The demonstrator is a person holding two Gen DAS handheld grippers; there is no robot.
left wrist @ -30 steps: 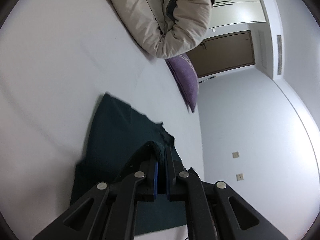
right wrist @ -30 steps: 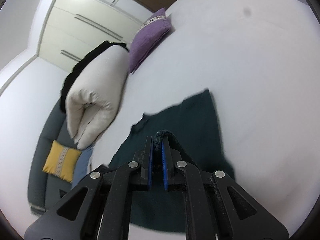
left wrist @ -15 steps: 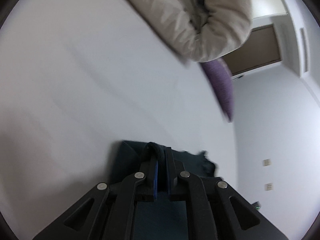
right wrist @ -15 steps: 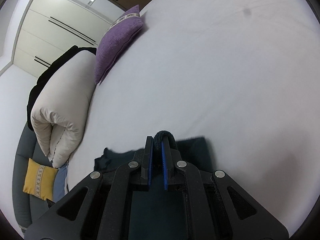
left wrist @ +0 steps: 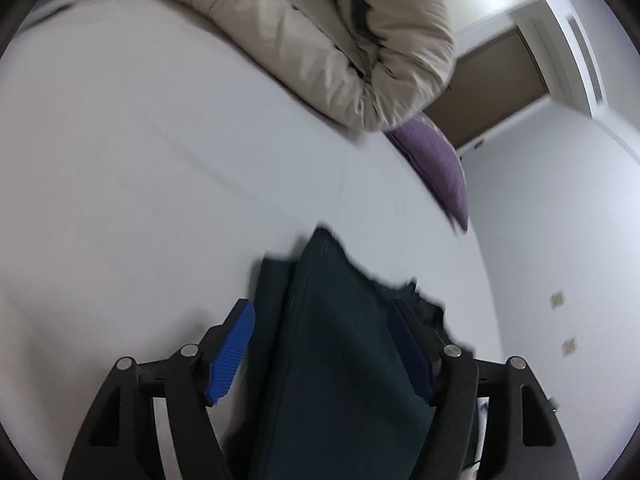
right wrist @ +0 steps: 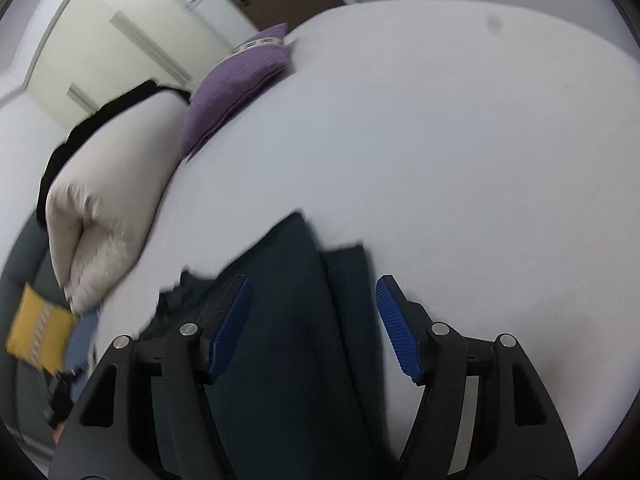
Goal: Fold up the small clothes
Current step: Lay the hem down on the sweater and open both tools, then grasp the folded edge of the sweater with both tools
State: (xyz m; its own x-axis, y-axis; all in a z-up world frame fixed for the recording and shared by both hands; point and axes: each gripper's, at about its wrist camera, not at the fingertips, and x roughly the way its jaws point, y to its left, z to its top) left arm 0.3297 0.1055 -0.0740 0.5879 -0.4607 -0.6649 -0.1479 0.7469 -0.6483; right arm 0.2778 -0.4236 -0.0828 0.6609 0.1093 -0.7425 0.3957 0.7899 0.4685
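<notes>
A dark teal garment (left wrist: 336, 344) lies folded over on the white bed (left wrist: 140, 184). It also shows in the right wrist view (right wrist: 288, 320). My left gripper (left wrist: 320, 312) is open, its blue pads spread to either side of the garment's folded edge, holding nothing. My right gripper (right wrist: 312, 292) is open too, with the folded garment lying between and below its pads. The near part of the garment is hidden under both grippers.
A rolled beige duvet (left wrist: 320, 40) and a purple cushion (left wrist: 436, 160) lie at the far side of the bed; both also show in the right wrist view, the duvet (right wrist: 108, 204) and cushion (right wrist: 236, 80). A yellow cushion (right wrist: 40, 336) sits on a grey sofa beside the bed.
Both grippers carried the garment's edge forward over itself, then opened and let it go. The garment now lies folded double.
</notes>
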